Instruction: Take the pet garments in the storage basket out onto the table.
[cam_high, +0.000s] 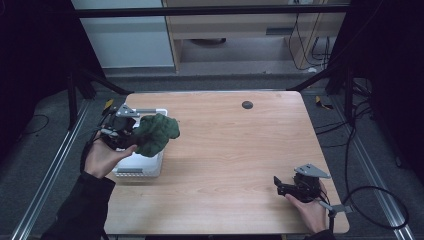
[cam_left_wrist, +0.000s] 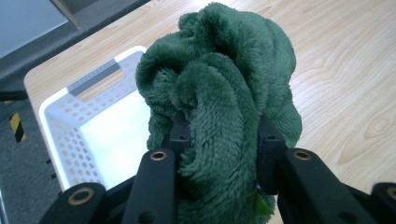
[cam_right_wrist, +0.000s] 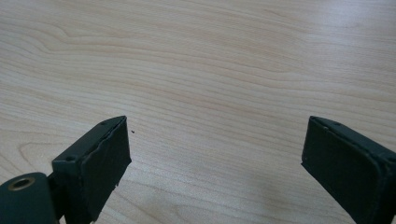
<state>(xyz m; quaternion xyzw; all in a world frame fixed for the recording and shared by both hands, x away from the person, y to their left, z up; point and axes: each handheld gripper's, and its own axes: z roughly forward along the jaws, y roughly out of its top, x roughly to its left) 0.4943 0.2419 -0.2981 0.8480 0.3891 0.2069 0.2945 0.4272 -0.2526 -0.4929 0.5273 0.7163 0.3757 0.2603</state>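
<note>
The left gripper pinches a bunched dark green fleece cloth between its jaws and holds it in the air over the right edge of the white perforated basket, which sits at the left side of the wooden table. In the left gripper view the cloth bulges well past the jaws, part of it over the basket and part over bare table. To place it well, the hand should probably carry it farther over the basket's middle and lower it before letting go, so that no fold drapes across the rim. The right gripper rests near the table's right front corner, jaws wide apart and holding nothing.
</note>
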